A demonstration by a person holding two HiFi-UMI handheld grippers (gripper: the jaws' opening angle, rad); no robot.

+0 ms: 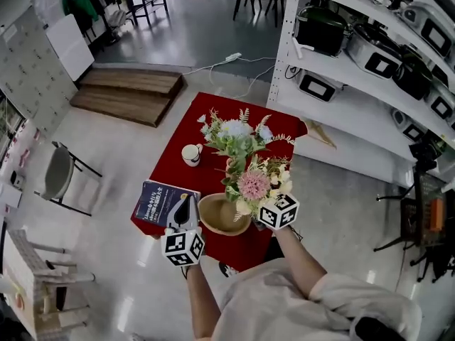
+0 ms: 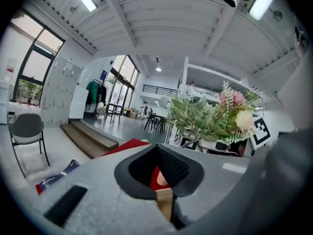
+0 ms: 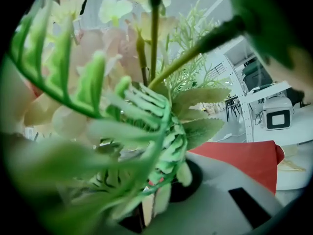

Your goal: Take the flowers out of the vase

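A tan vase [image 1: 232, 168] stands on the red table [image 1: 206, 123] with blue and white flowers [image 1: 235, 129] in it. My right gripper [image 1: 269, 203] is shut on the stems of a bunch with a pink flower [image 1: 254, 185] and cream blooms, held just right of the vase over a wooden bowl [image 1: 220, 215]. In the right gripper view, leaves and stems [image 3: 146, 116] fill the picture and cover the jaws [image 3: 155, 192]. My left gripper [image 1: 188, 204] is shut and holds nothing, beside the bowl's left rim. The left gripper view shows the bouquet [image 2: 215, 114] ahead to the right.
A white mug [image 1: 191, 154] and a dark blue book [image 1: 158, 203] lie on the table's left half. White shelving [image 1: 355, 59] with kitchen appliances stands close on the right. A grey chair [image 1: 60, 172] and a wooden platform [image 1: 128, 91] are on the left.
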